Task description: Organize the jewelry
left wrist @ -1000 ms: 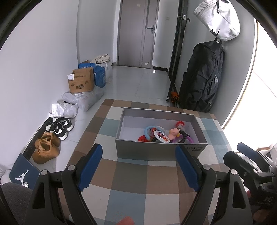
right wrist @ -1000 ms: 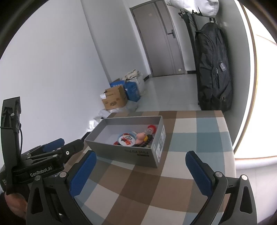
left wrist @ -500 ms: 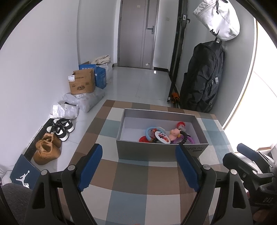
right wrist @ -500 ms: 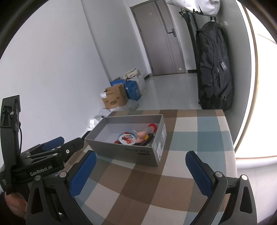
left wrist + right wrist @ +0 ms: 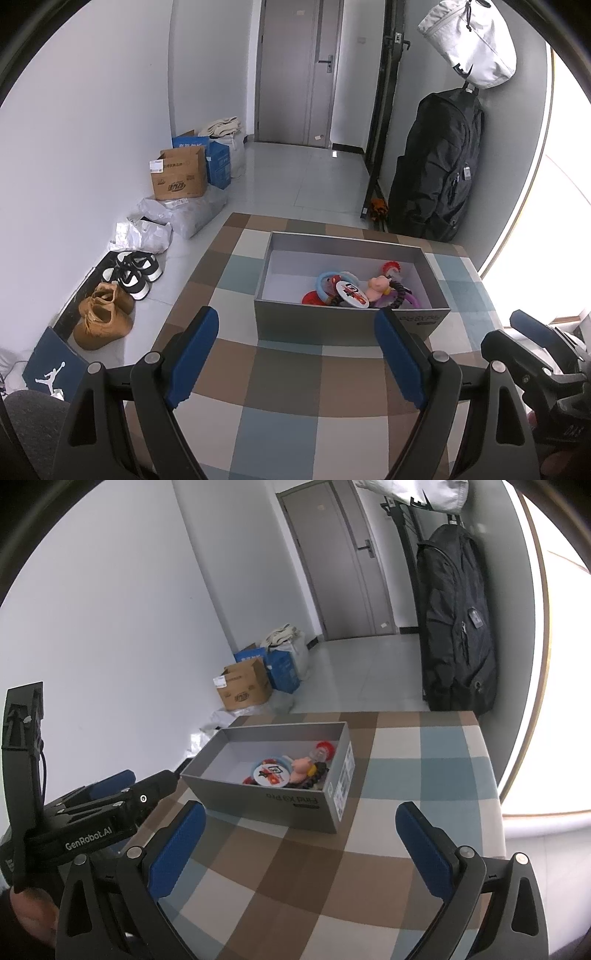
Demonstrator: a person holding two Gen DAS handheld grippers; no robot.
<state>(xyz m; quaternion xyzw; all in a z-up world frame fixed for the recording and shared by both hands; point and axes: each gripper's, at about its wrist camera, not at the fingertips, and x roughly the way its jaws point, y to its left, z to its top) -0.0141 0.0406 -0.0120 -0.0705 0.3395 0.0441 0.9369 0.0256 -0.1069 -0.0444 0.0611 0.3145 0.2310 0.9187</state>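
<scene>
- Both tools are held spread wide with nothing between the blue pads: the left tool and the right tool hover low over the near part of the checked table, side by side.
- Nothing loose is seen on the cloth between the tools and the box.
- Just ahead of both tools, the open grey box stands on the table with its long wall facing them.
- The jewelry pieces are gathered inside it, toward the right half as seen from the left tool: a round white badge, coloured rings, a pink figure and a dark beaded loop, touching and partly overlapping.
- The scene would fit pieces already collected in the box, or a heap yet to be sorted; which one cannot be settled.
- If any piece is to be gripped, entry from above the near wall is judged best, with a single piece isolated so that tangled loops are not dragged along.
</scene>
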